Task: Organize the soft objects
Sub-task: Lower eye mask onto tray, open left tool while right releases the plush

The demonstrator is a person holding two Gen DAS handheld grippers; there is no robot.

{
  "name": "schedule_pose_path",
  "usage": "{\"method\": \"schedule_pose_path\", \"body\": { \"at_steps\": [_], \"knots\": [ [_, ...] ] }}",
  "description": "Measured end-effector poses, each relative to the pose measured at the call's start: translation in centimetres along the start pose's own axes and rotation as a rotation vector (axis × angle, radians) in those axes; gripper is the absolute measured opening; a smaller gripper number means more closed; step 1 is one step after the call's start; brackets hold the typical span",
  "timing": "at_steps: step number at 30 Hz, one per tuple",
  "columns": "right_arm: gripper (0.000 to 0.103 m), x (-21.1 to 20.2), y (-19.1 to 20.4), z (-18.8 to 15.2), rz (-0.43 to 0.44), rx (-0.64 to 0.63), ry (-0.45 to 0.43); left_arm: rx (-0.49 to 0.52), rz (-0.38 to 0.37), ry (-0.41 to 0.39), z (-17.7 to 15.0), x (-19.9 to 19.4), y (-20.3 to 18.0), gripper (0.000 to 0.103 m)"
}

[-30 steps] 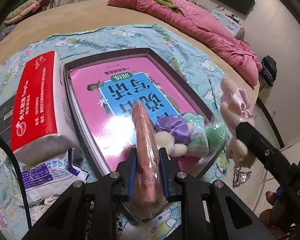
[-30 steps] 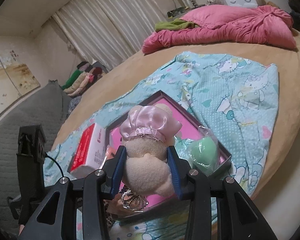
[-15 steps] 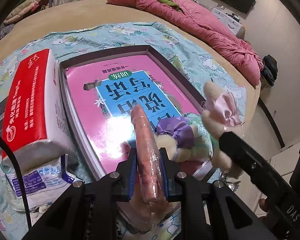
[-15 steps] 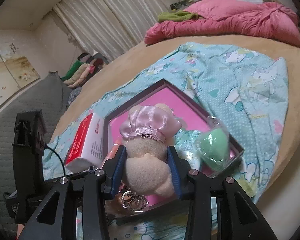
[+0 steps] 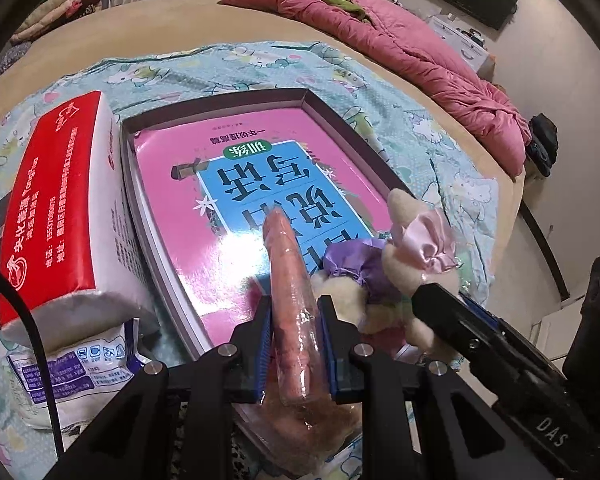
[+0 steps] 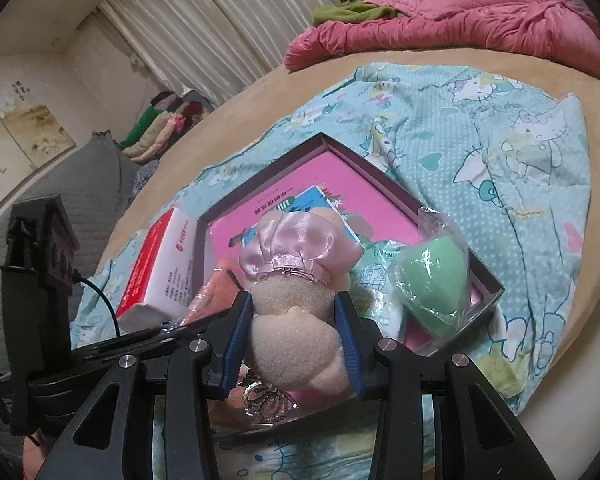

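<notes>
Since a second ago the right gripper (image 6: 294, 336) has come down and in toward the tray, so in the left wrist view the plush toy with the pink satin bow (image 5: 420, 236) now sits right up against the purple-bowed one instead of hanging off past the tray's edge. Left side has barely budged.

So right now: the left gripper (image 5: 296, 344) is nearly closed, blue pads pressed on both sides of a long peach-coloured squishy thing in clear plastic wrap (image 5: 290, 292). It sticks out forward over the pink book (image 5: 236, 184) that lies flat inside the shallow dark-rimmed tray (image 5: 340, 128). I can't tell if its tip touches the book or just hovers above it.

The right gripper is partway open but clamped on the beige plush body of that pink-bow toy, pads squeezing its waist, with a silvery keychain bit (image 6: 266, 398) dangling underneath. It's over the near corner of the tray.

Already in that corner: a plush with a purple bow (image 5: 352, 264) and a green heart-shaped sponge in a clear bag (image 6: 436, 284), the bag leaning on the tray's rim.

Just left of the tray, touching its side, is a red and white tissue pack (image 5: 60, 208), with a second white pack with blue print (image 5: 76, 364) below it. Everything's on a turquoise cartoon-cat blanket (image 6: 500, 152) spread over the bed (image 6: 440, 64), pink duvet (image 6: 460, 28) bunched at the far end.
</notes>
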State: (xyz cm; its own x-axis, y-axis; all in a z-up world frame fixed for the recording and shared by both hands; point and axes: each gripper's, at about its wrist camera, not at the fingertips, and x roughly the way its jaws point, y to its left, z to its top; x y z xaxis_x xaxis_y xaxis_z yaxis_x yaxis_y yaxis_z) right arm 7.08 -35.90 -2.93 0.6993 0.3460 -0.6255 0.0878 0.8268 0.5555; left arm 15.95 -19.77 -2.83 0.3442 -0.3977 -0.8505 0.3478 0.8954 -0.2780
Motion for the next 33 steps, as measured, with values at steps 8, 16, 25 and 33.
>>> {"method": "schedule_pose_path", "body": {
  "at_steps": [8,16,25,33],
  "knots": [
    [0.045,1.1,0.0,-0.2,-0.03,-0.025,0.013,-0.012,0.019,0.013,-0.1,0.1,0.3,0.041],
    [0.048,1.4,0.1,-0.3,-0.044,-0.037,0.018,-0.023,0.039,0.01,-0.2,-0.5,0.6,0.051],
    [0.048,0.7,-0.1,-0.1,-0.047,-0.029,-0.014,-0.028,0.037,-0.001,-0.3,-1.5,0.9,0.059],
    [0.057,-0.5,-1.0,0.1,-0.052,0.01,-0.053,-0.014,0.056,-0.017,-0.9,-2.5,0.5,0.068]
  ]
}}
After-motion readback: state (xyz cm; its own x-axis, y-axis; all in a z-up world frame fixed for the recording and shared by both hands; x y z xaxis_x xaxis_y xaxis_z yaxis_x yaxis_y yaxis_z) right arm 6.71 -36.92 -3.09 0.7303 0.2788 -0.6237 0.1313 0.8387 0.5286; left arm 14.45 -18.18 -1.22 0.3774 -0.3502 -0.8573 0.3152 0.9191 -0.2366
